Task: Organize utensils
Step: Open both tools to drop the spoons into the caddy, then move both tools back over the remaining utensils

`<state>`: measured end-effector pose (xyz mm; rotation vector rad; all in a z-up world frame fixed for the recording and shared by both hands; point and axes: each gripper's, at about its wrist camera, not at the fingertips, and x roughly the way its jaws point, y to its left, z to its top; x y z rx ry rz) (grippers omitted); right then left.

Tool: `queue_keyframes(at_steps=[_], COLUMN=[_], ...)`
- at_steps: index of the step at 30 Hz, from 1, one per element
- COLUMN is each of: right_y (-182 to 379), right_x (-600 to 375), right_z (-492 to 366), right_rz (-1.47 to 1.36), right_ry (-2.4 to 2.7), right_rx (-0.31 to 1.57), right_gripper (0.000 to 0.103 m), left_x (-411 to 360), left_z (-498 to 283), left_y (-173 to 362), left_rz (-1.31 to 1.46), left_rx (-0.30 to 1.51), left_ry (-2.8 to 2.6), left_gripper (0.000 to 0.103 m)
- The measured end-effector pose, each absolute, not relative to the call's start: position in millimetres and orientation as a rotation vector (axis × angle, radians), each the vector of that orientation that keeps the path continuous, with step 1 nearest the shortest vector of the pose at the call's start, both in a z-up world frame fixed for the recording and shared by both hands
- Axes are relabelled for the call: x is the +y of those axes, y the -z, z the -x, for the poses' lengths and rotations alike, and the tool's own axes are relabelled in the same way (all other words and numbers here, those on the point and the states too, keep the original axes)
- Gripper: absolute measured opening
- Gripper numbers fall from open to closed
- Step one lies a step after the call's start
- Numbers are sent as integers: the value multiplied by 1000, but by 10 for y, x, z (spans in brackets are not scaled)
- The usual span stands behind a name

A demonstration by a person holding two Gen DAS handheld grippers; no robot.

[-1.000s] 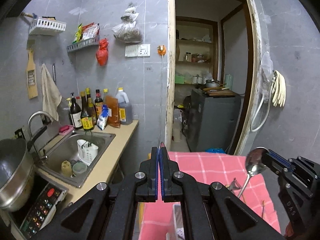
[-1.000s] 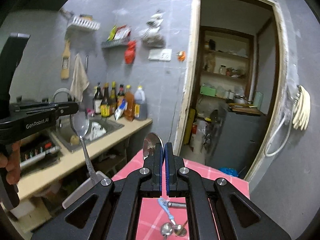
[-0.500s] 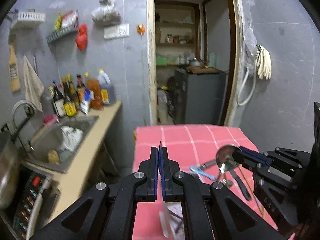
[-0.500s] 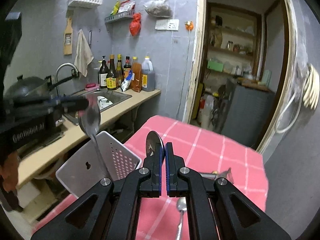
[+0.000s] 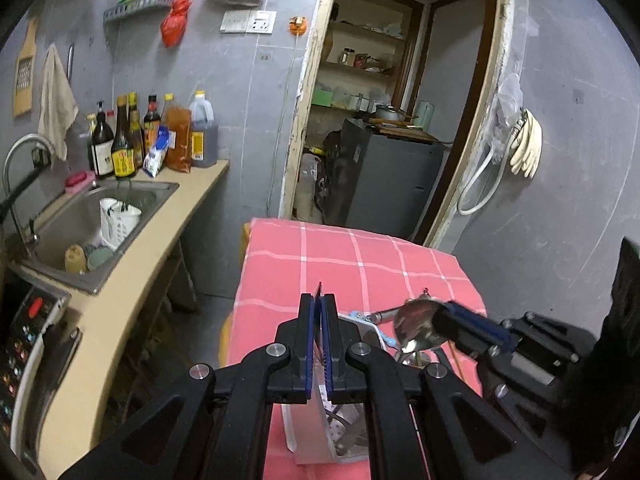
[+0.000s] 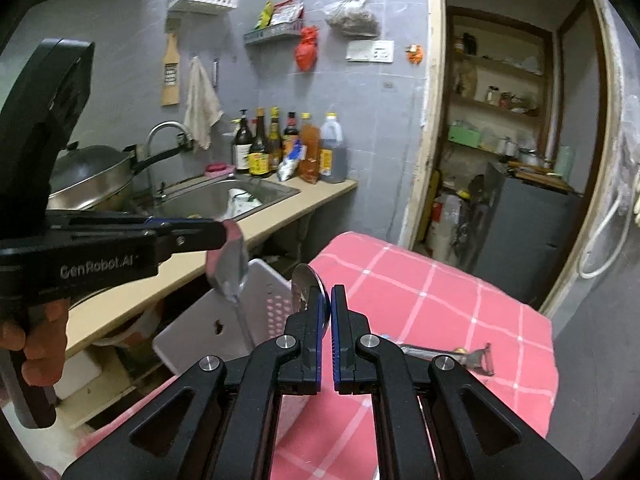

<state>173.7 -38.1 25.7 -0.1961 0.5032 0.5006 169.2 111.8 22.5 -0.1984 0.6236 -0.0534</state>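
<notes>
The only writing clear enough to read is "GenRobot.AI", in pale letters on the side of the left gripper [image 6: 224,234], seen from the right wrist camera; the yellow labels on the sauce bottles [image 6: 260,152] beyond it are too small to make out.

That same view shows the left gripper clamped on the bowl of a spoon [image 6: 229,268], whose handle hangs down in front of a white perforated utensil holder [image 6: 266,300] just left of the right gripper [image 6: 325,308]. The right gripper's blue pads are pressed on a second spoon [image 6: 304,280], its bowl rising above the tips. To its right a peeler [image 6: 478,358] lies on the pink checked tablecloth [image 6: 440,288].

From the left wrist camera the left gripper [image 5: 319,320] shows only a thin edge of metal between its pads, directly above the holder [image 5: 312,432]. Right of it, the right gripper [image 5: 444,316] grips the second spoon's [image 5: 414,326] bowl, over more cutlery [image 5: 412,358] lying on the cloth [image 5: 360,256]
</notes>
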Motion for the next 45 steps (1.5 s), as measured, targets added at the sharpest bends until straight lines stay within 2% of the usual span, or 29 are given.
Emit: queue_keyframes(at_steps=[2, 4, 6, 7, 10, 11, 12, 14, 18, 21, 34, 45], right_y=[-246, -237, -244, -255, -295, -307, -333, -381, -414, -383, 261, 969], right_x=[-375, -434, -523, -581, -765, -831, -949, -1192, -1675, -1987, -3011, -3212], right_z=[-1735, -1724, -1702, -1684, -1665, -1661, -1650, -1637, -1572, -1571, -1825, -2260], right_rz=[188, 165, 133, 114, 60, 43, 15, -38, -103, -119, -219, -262], right_ry=[-509, -513, -517, -516, -488, -470, -443, -390, -302, -250, -180, -257], right_rx=[525, 538, 537, 531, 519, 514, 507, 490, 472, 483, 671, 822], right_gripper=[7, 14, 38, 41, 42, 43, 50, 63, 85, 94, 95, 95], left_x=[1148, 1165, 1163, 1155, 1151, 1137, 1123, 1065, 840, 593, -383, -722], left_z=[-1685, -1675, -1656, -1650, -1636, -1625, -1615, -1571, -1588, -1666, -2223, -2638], left_y=[-222, -217, -215, -217, -230, -242, -256, -310, -405, -433, -125, 616], left_rz=[217, 230, 242, 241, 253, 260, 266, 288, 283, 272, 204, 200], left_rx=[628, 634, 636, 635, 629, 622, 612, 569, 532, 528, 666, 891], left_ry=[60, 66, 73, 72, 78, 83, 88, 98, 125, 157, 244, 157], left_gripper=[4, 7, 9, 10, 19, 30, 44, 63, 83, 90, 92, 92])
